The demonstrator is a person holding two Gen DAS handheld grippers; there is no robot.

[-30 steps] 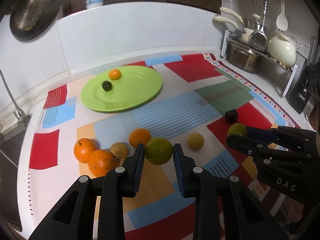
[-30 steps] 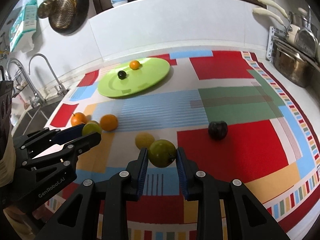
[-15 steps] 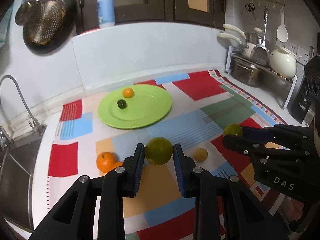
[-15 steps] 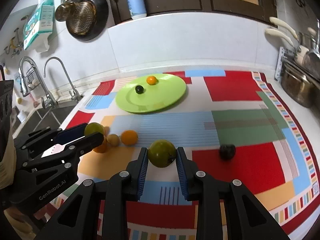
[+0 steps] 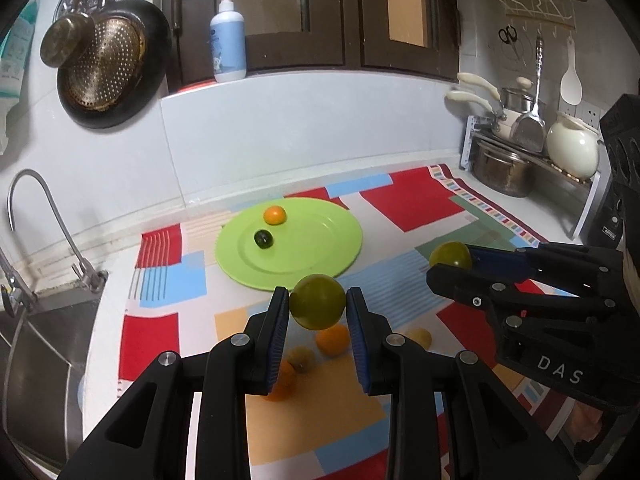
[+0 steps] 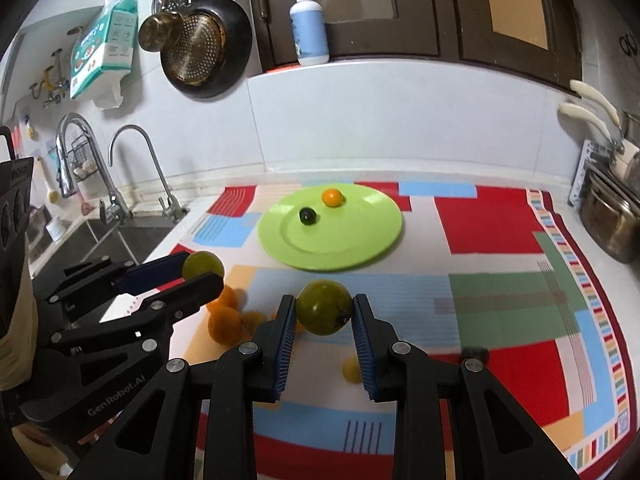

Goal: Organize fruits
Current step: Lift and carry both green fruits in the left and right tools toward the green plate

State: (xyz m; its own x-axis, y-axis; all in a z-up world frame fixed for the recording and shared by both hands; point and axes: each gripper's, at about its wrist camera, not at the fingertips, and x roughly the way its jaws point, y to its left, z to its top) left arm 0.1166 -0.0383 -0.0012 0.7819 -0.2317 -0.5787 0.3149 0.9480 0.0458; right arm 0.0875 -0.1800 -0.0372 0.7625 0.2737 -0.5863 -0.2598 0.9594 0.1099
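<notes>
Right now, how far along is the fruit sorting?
Done: a small orange and a dark fruit lie on the green plate. In hand: the left hand-held gripper and the right hand-held gripper each hold a green fruit above the mat. Left: several oranges, a yellow fruit and a dark fruit still on the mat.

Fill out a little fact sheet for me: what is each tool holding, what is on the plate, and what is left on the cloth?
left tool: shut on a green fruit, lifted above the cloth
right tool: shut on another green fruit, also lifted
green plate: holds one small orange fruit and one small dark fruit, apart from each other
patchwork cloth: oranges and smaller yellowish fruits below the tools, blurred; one dark fruit to the right
</notes>
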